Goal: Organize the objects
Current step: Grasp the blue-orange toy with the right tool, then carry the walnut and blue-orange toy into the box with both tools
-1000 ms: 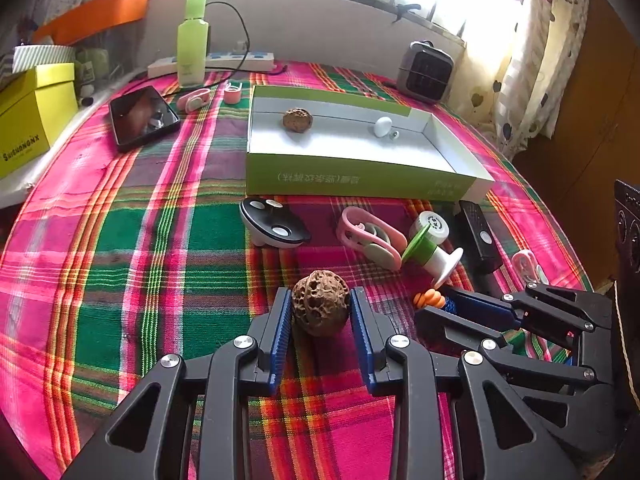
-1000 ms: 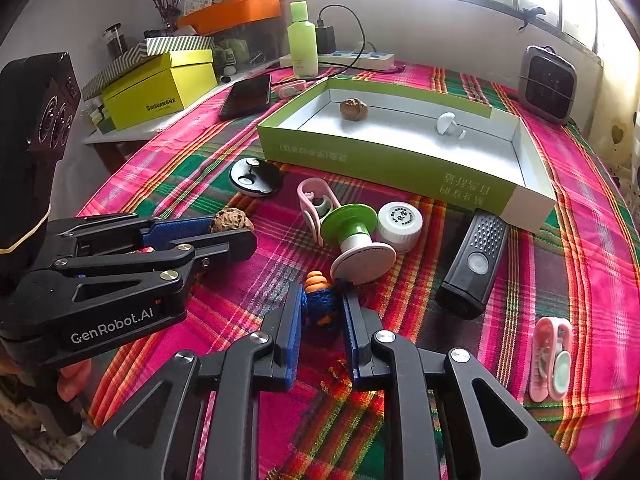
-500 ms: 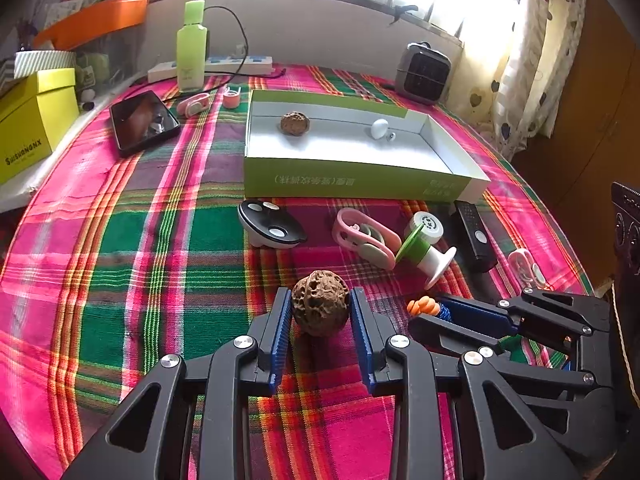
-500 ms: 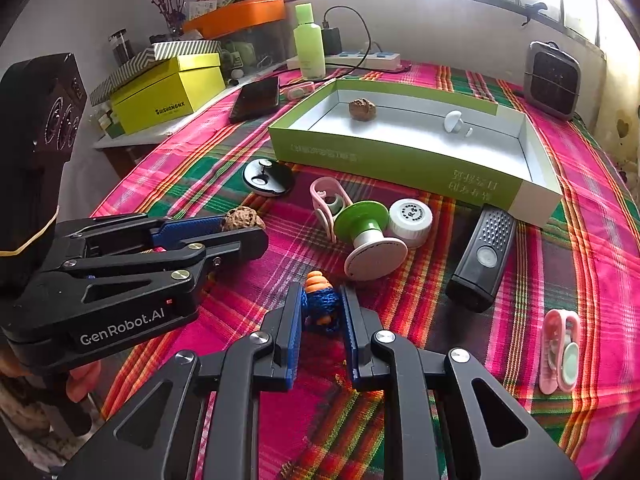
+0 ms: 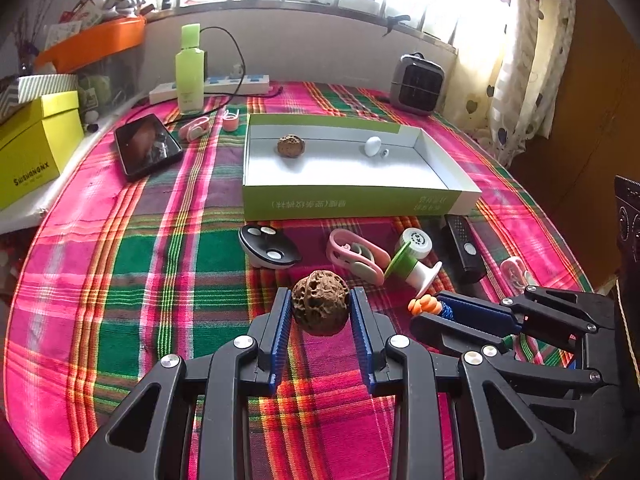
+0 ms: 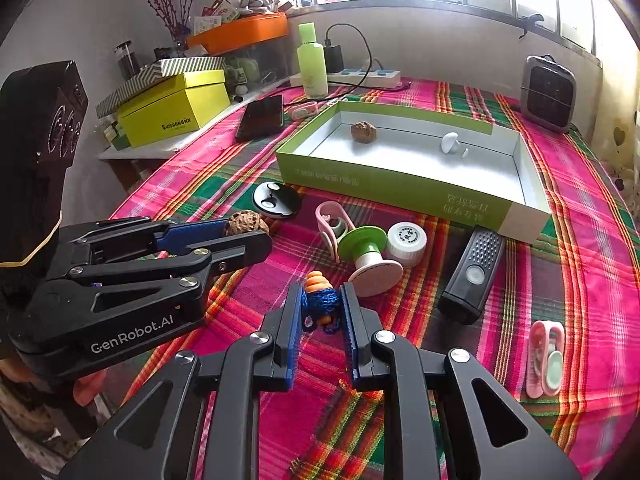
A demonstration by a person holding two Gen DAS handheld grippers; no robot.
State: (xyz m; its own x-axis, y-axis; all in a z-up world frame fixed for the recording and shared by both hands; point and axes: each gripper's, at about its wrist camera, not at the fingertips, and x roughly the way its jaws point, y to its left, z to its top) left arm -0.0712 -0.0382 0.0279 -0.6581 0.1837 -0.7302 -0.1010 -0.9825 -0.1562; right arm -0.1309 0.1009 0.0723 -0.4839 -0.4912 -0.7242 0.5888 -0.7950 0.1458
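My left gripper (image 5: 319, 306) is shut on a brown walnut (image 5: 320, 307) and holds it above the plaid cloth; it also shows in the right wrist view (image 6: 247, 225). My right gripper (image 6: 322, 305) is shut on a blue knitted toy with an orange tip (image 6: 320, 302), seen from the left wrist view too (image 5: 430, 305). The green-walled box (image 5: 352, 202) lies ahead with a second walnut (image 5: 291, 145) and a white mushroom-shaped piece (image 5: 373, 145) inside.
Loose on the cloth: a black oval disc (image 5: 268, 246), a pink clip (image 5: 354, 254), a green-and-white spool (image 6: 370, 256), a white cap (image 6: 406, 238), a black remote (image 6: 472, 274), another pink clip (image 6: 545, 358). A phone (image 5: 147, 150), green bottle (image 5: 189, 70) and heater (image 5: 418, 89) stand behind.
Both grippers have risen from the cloth with their objects held; the table and box look farther below than a second ago.
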